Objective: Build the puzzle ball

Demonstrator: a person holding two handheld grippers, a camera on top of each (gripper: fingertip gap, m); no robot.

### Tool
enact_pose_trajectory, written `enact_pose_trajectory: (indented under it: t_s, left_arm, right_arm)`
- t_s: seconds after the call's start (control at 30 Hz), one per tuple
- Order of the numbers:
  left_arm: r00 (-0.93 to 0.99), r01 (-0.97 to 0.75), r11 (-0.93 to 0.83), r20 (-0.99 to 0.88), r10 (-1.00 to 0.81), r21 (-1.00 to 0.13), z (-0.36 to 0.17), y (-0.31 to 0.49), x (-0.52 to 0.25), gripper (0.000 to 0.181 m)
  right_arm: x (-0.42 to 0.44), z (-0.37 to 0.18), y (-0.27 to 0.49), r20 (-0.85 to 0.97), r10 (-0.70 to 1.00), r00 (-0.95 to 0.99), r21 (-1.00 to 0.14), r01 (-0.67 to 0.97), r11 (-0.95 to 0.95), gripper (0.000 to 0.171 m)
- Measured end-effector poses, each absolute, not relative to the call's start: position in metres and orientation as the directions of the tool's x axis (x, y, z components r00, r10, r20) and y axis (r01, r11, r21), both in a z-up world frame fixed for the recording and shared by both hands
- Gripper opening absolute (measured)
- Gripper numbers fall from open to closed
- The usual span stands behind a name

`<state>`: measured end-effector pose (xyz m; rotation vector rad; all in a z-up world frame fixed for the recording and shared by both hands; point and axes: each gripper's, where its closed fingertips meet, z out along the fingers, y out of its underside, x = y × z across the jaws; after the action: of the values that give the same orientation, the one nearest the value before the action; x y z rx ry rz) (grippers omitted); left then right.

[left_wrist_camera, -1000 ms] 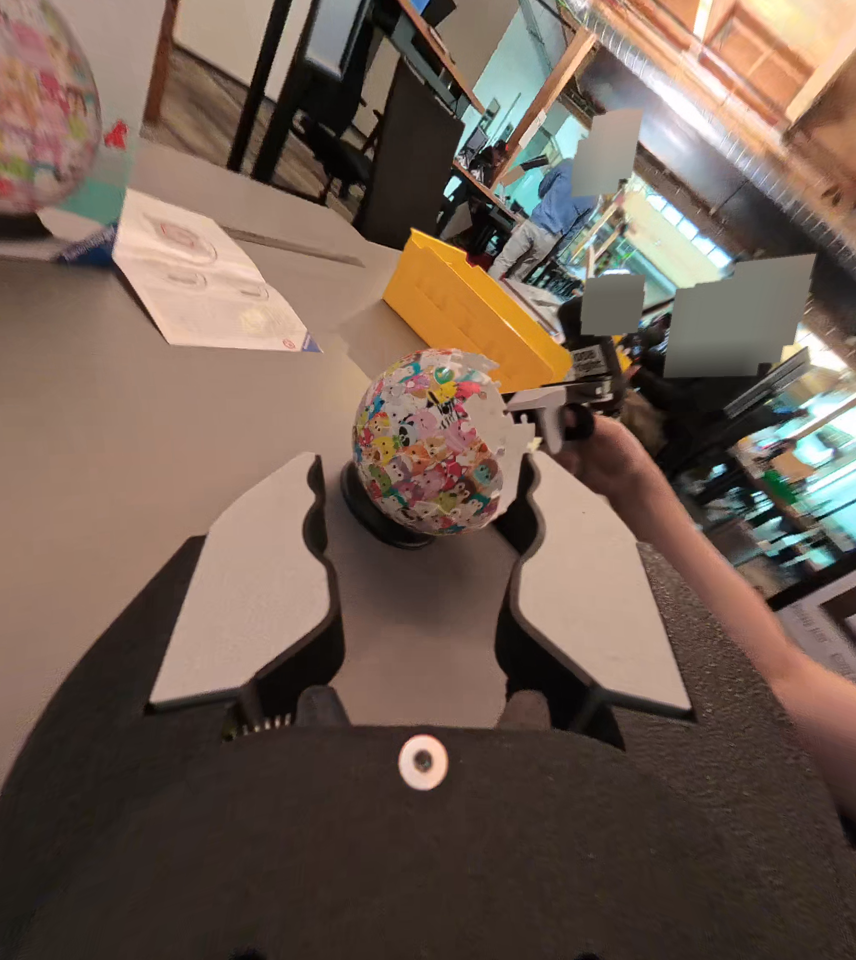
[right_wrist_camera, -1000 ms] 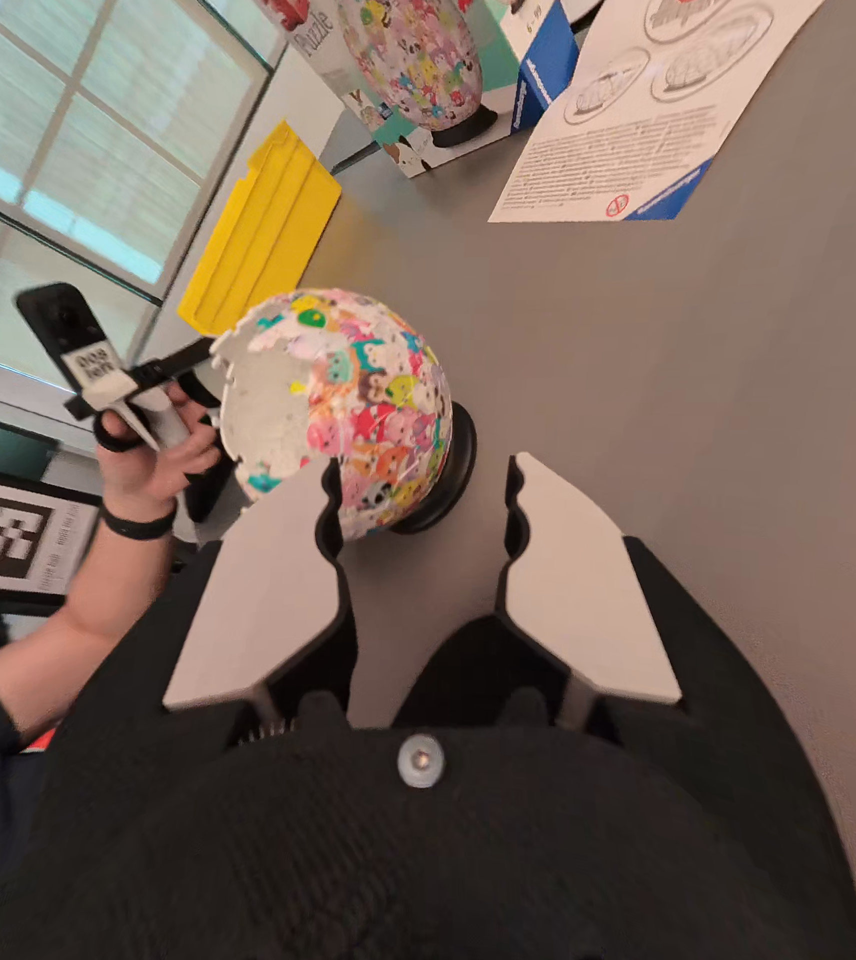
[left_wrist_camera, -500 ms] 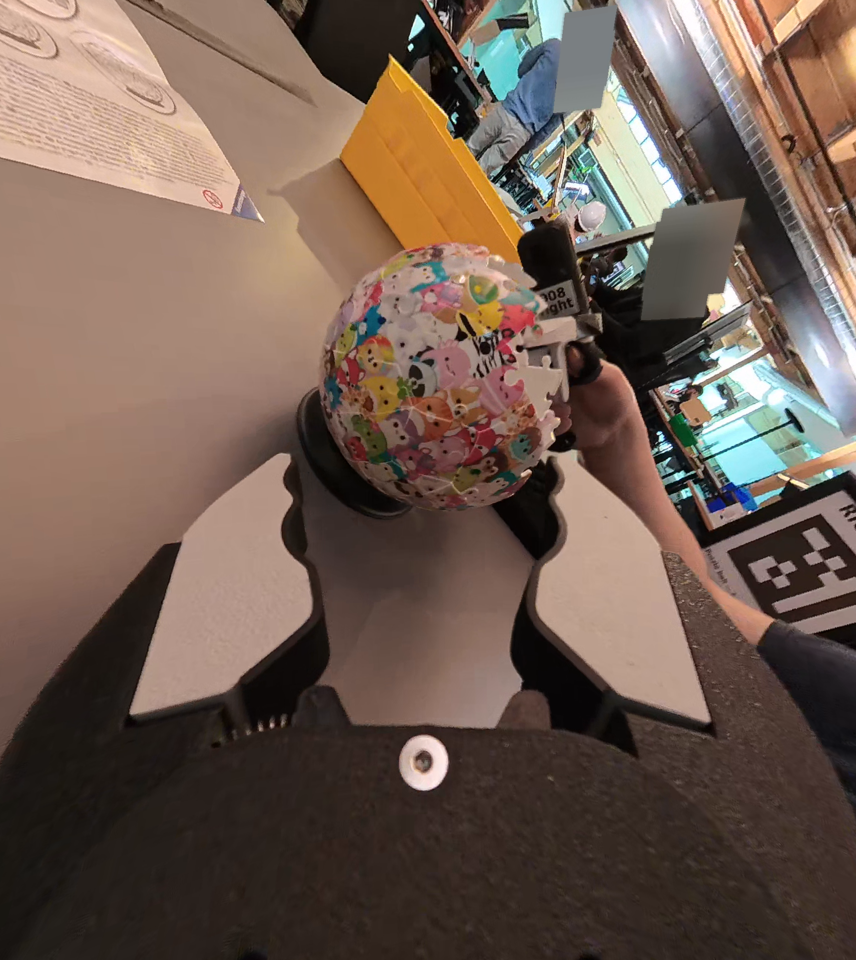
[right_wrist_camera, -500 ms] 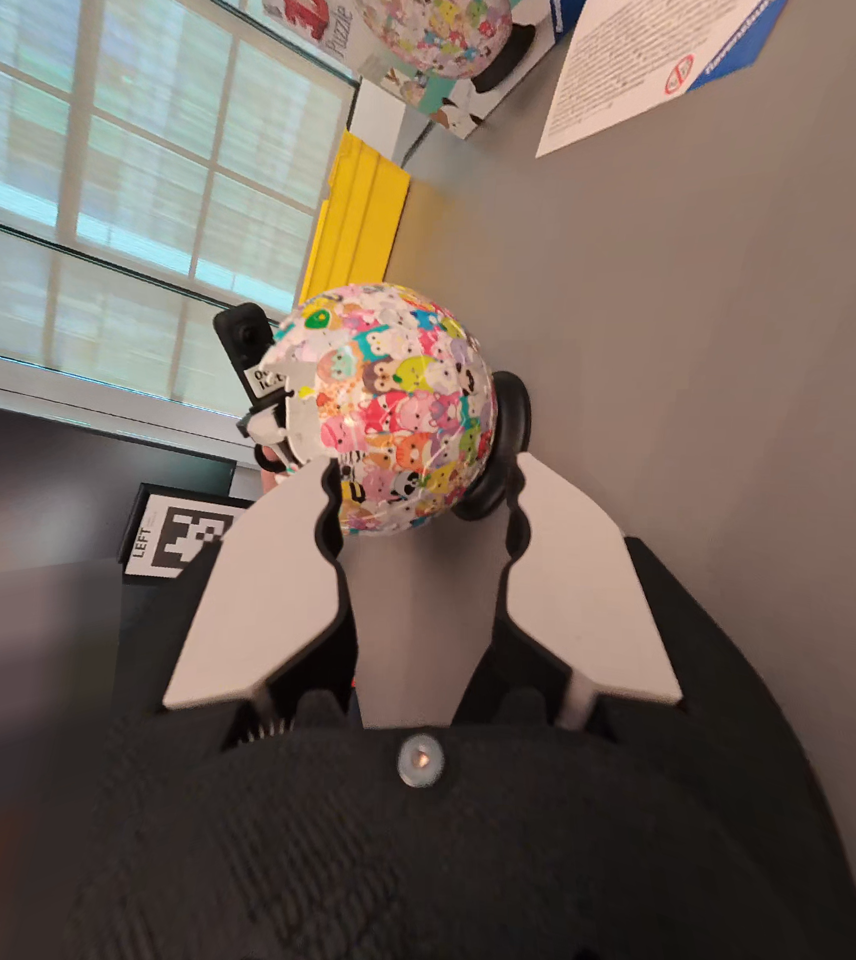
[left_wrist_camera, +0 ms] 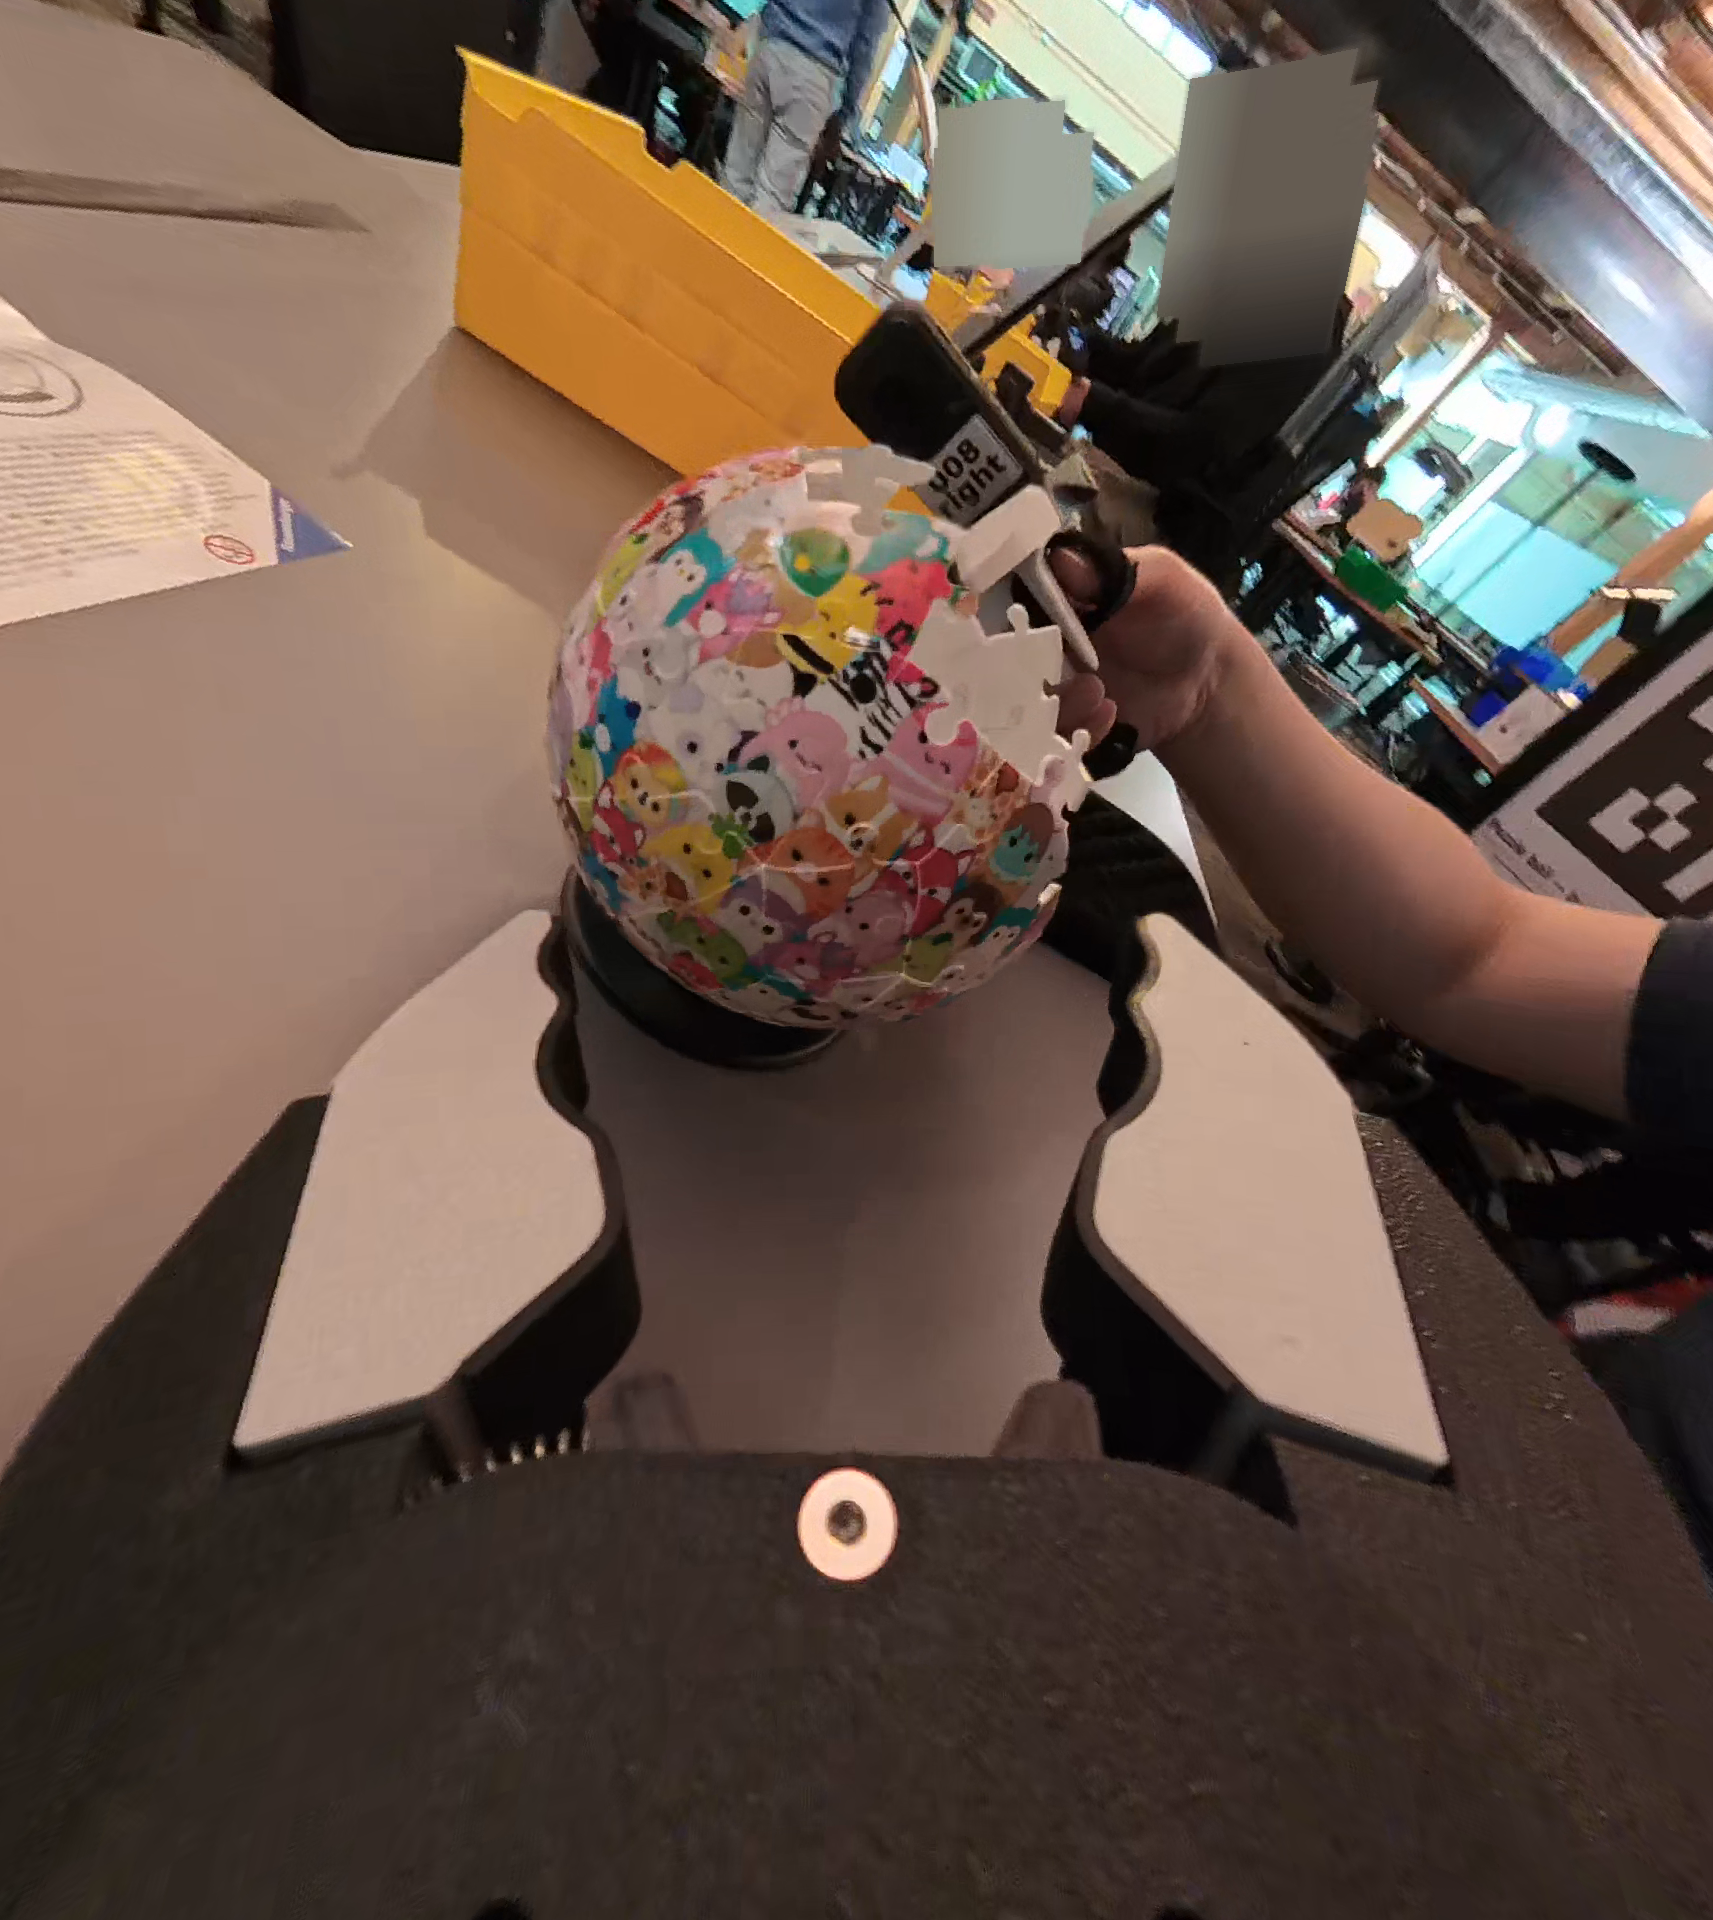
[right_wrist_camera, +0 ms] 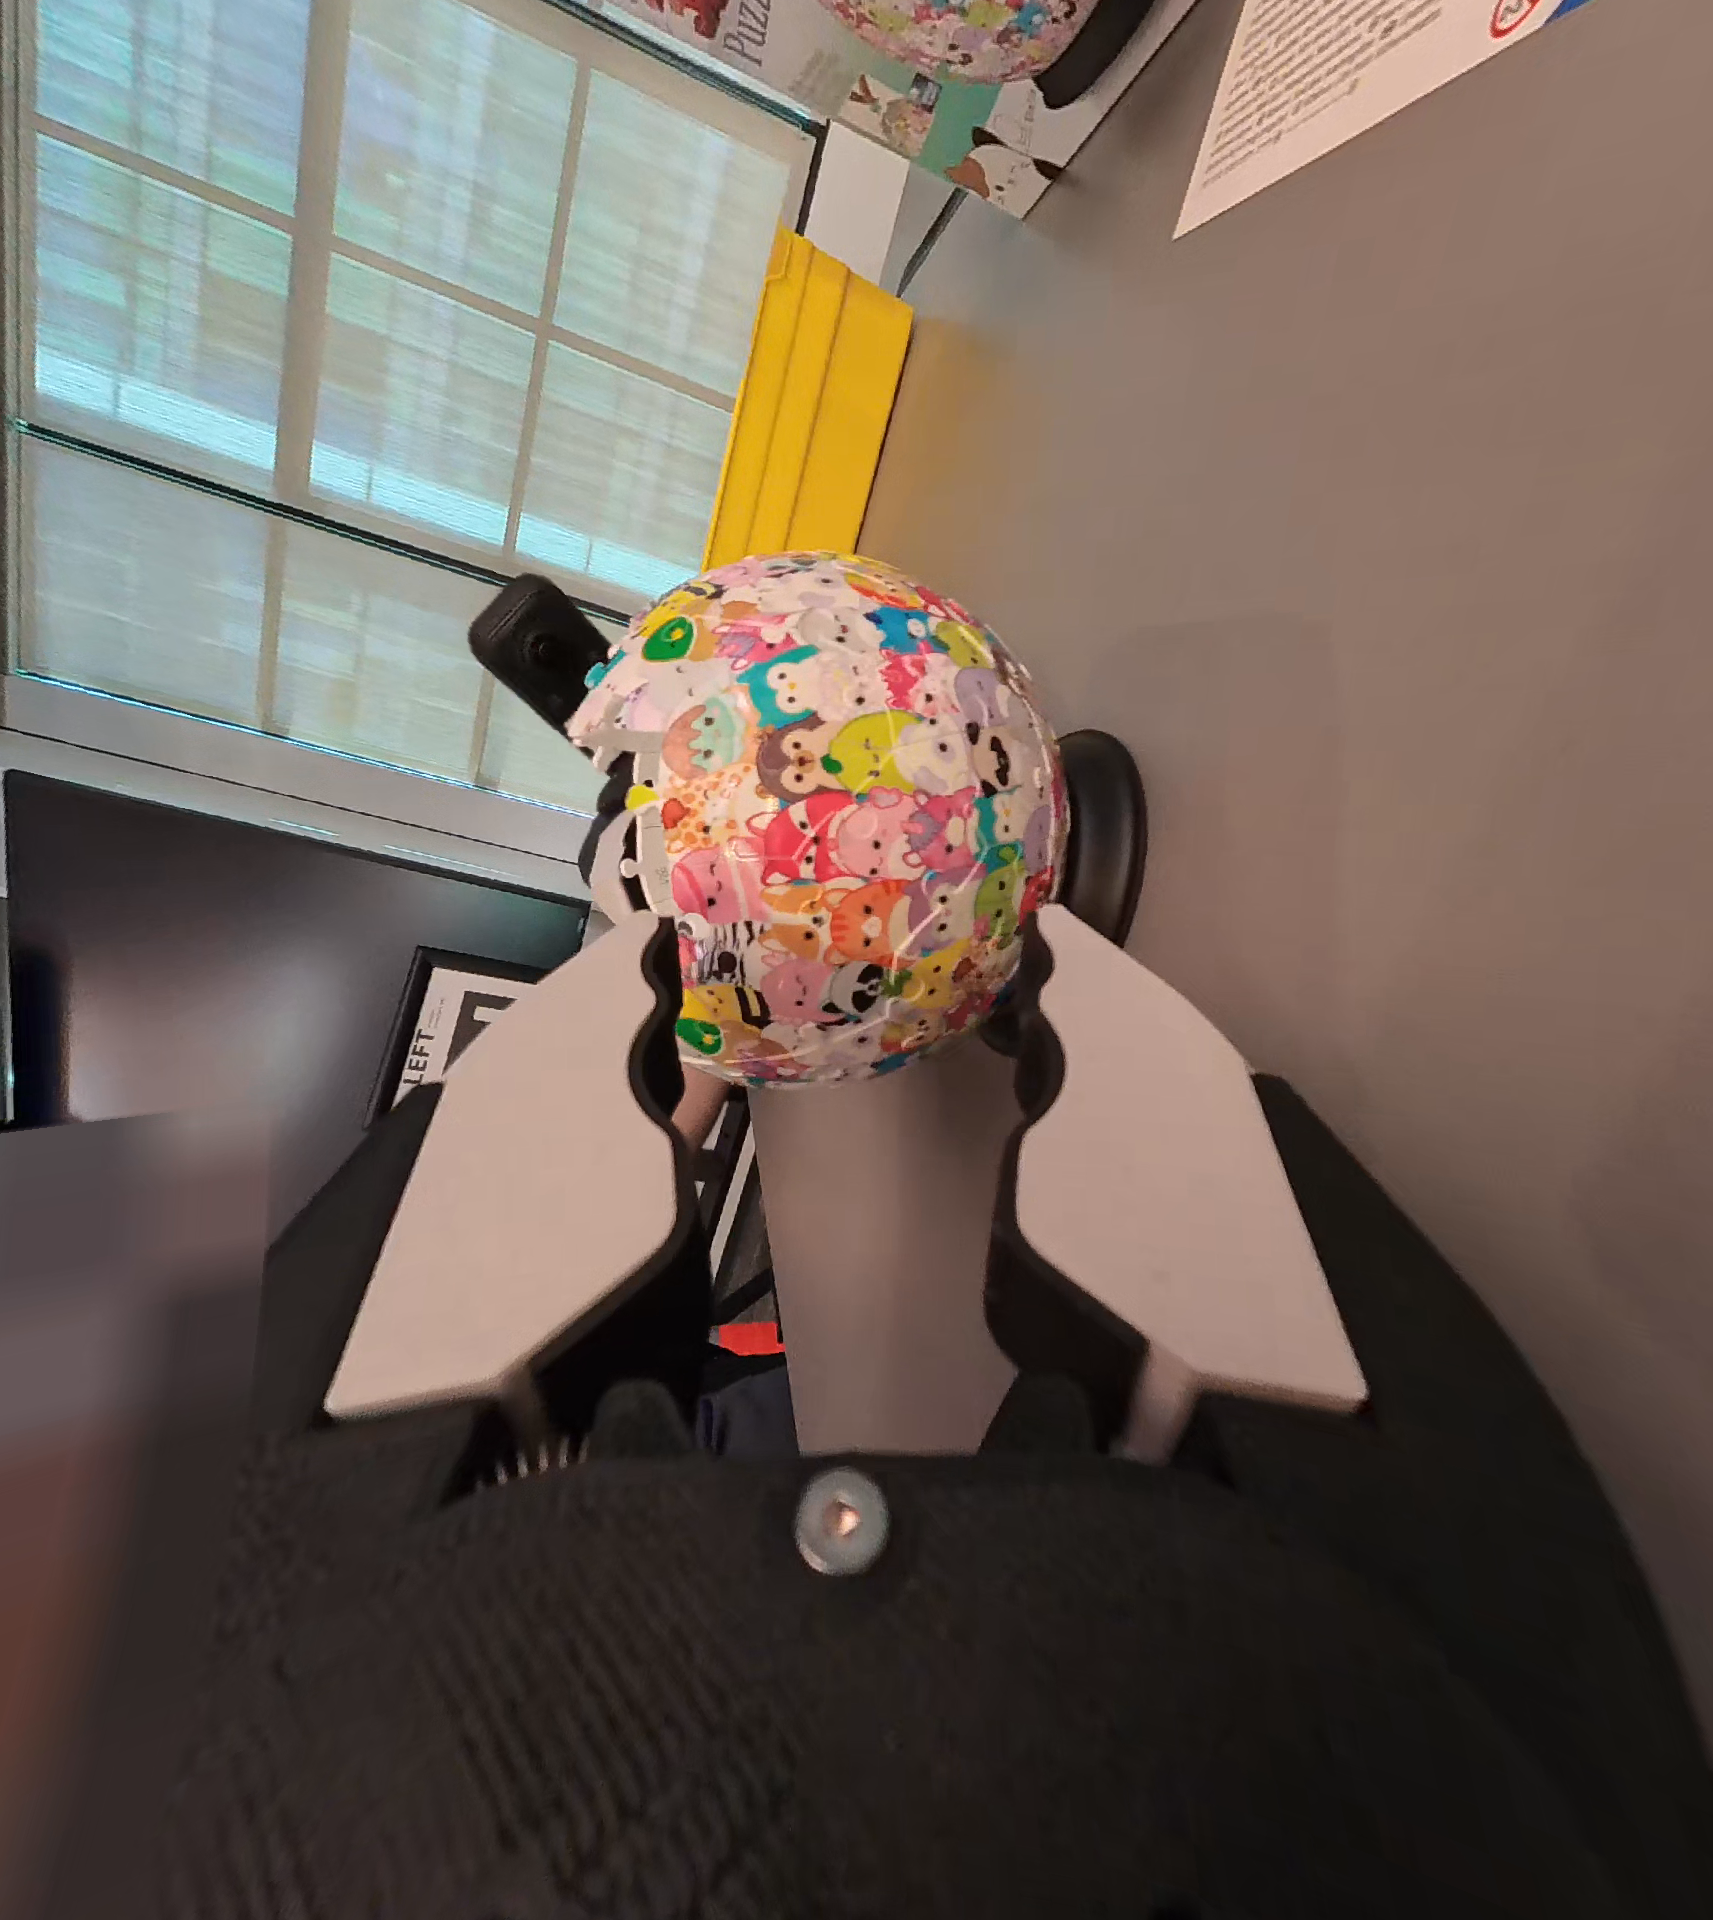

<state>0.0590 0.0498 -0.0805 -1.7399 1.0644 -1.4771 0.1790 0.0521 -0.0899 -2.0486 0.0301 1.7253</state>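
Two sets of jaws spread wide, gripping nothing. Centre frame: colourful hollow plastic puzzle ball (left_wrist_camera: 800,748) on black stand (left_wrist_camera: 686,1013); probably light, fragile near unfinished edge; best cradled at solid sides.

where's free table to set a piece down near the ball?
Free: the wide grey table between the puzzle ball and the instruction sheet, and the strip in front of the yellow bin. Crowded: the ball's other side, where the right gripper and the hand sit close.
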Motion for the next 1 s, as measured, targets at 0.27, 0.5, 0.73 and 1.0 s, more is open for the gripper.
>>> enact_pose_trajectory:
  t_s: [0.27, 0.5, 0.73, 1.0]
  left_arm:
    - [-0.013, -0.281, -0.502, 0.526, -0.850, -0.818, -0.088, 0.043, 0.065, 0.103]
    - [-0.067, -0.284, -0.508, 0.545, -0.836, -0.813, -0.084, 0.041, 0.068, 0.102]
    - [-0.045, -0.259, -0.624, 0.654, -0.755, -0.737, -0.078, 0.050, 0.056, 0.106]
    - [0.010, -0.341, -0.409, 0.432, -0.902, -0.846, -0.095, 0.052, 0.055, 0.099]
  right_arm:
    - [0.175, -0.088, 0.050, -0.937, 0.282, 0.207, -0.333, -0.286, -0.899, 0.063]
    - [0.172, -0.087, 0.051, -0.917, 0.334, 0.219, -0.385, -0.263, -0.885, 0.064]
    - [0.185, -0.085, 0.061, -0.923, 0.321, 0.212, -0.376, -0.318, -0.870, 0.066]
    - [0.187, -0.100, 0.069, -0.966, 0.174, 0.194, -0.235, -0.366, -0.900, 0.064]
